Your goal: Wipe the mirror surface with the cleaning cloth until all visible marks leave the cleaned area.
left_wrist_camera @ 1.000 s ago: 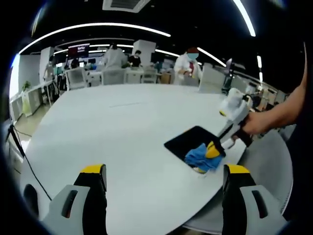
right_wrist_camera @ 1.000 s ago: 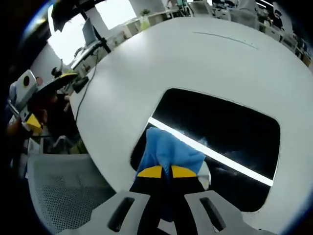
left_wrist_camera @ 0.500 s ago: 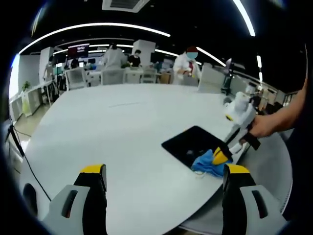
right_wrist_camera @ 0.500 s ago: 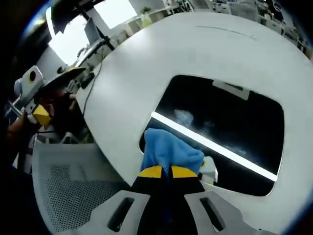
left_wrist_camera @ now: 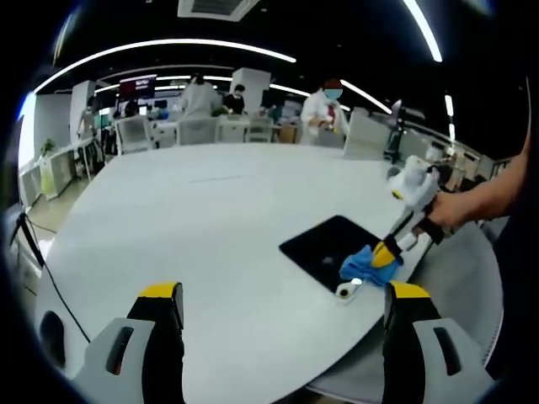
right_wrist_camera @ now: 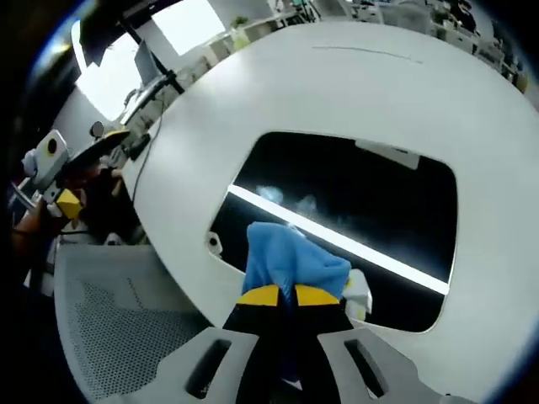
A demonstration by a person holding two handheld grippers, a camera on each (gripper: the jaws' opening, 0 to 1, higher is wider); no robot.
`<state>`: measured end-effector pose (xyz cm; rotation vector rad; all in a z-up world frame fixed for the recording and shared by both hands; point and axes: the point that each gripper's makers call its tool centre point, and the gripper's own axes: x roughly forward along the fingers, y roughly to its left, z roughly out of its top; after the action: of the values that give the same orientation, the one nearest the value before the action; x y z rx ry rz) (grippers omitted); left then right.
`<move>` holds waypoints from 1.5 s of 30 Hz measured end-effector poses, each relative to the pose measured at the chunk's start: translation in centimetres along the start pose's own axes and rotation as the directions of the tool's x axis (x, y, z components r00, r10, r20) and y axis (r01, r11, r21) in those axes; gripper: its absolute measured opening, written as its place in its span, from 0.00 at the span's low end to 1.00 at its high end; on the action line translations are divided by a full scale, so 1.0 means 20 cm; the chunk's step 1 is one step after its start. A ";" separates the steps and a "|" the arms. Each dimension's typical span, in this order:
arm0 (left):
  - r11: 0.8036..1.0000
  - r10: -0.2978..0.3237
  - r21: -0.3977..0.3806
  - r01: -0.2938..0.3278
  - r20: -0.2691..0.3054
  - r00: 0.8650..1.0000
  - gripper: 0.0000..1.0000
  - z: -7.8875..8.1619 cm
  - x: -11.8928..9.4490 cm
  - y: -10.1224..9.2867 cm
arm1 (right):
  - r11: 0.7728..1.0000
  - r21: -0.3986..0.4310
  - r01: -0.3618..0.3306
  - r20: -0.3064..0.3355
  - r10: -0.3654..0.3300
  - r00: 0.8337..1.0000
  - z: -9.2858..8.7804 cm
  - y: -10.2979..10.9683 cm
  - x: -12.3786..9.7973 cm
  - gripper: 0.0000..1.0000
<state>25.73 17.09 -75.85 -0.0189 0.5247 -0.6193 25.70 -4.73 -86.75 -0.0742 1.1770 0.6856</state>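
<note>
A dark rectangular mirror (right_wrist_camera: pixel 354 210) lies flat on the round white table (right_wrist_camera: pixel 337 93), reflecting a bright ceiling light strip; pale smudges (right_wrist_camera: pixel 282 198) show near its left part. My right gripper (right_wrist_camera: pixel 286 295) is shut on a blue cleaning cloth (right_wrist_camera: pixel 290 261), pressed on the mirror's near edge. In the left gripper view the mirror (left_wrist_camera: pixel 324 244) sits at the table's right side with the cloth (left_wrist_camera: pixel 364 265) and the right gripper (left_wrist_camera: pixel 386 252) on its near right corner. My left gripper (left_wrist_camera: pixel 282 299) hangs open over the table's near part, holding nothing.
A grey mesh chair (right_wrist_camera: pixel 109 337) stands beside the table below the mirror. A small white tab (left_wrist_camera: pixel 345 290) juts from the mirror's corner. Several people (left_wrist_camera: pixel 324 105) and desks fill the far background. A cable (left_wrist_camera: pixel 42 269) hangs off the table's left side.
The right gripper dragged the cloth along the mirror's near edge toward its right corner. The mirror shifted in the right gripper view as the hand moved; the left gripper stayed still.
</note>
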 end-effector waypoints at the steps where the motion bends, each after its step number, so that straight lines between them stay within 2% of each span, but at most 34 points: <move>1: 1.000 -0.001 0.000 0.001 -0.001 1.000 1.00 0.00 0.00 0.00 | 1.000 -0.002 0.000 -0.001 -0.001 1.000 0.00 0.00 0.00 0.00; 9: 1.000 -0.003 0.001 0.003 -0.001 1.000 1.00 0.00 0.01 0.00 | 1.000 -0.021 0.005 -0.008 -0.006 1.000 0.04 -0.01 0.01 0.00; 15: 1.000 -0.001 -0.006 0.001 -0.010 1.000 1.00 -0.02 0.00 0.00 | 0.998 -0.060 0.032 0.000 -0.032 0.999 0.15 -0.05 0.06 0.00; 33: 1.000 0.024 -0.015 -0.025 -0.019 1.000 1.00 -0.06 -0.05 0.05 | 0.989 -0.109 0.099 0.023 -0.097 0.995 0.51 -0.21 0.17 0.00; 41: 1.000 0.025 -0.014 -0.025 -0.021 0.999 1.00 -0.06 -0.05 0.05 | 0.988 -0.099 0.116 0.040 -0.112 0.993 0.61 -0.26 0.20 0.00; 45: 1.000 0.024 -0.009 -0.024 -0.022 0.999 1.00 -0.06 -0.06 0.05 | 0.982 -0.139 0.128 0.044 -0.123 0.991 0.62 -0.25 0.21 0.00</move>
<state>24.97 18.71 -76.45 -0.0150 0.5479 -0.5944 39.41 -1.95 -86.81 -0.2528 1.0797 0.6558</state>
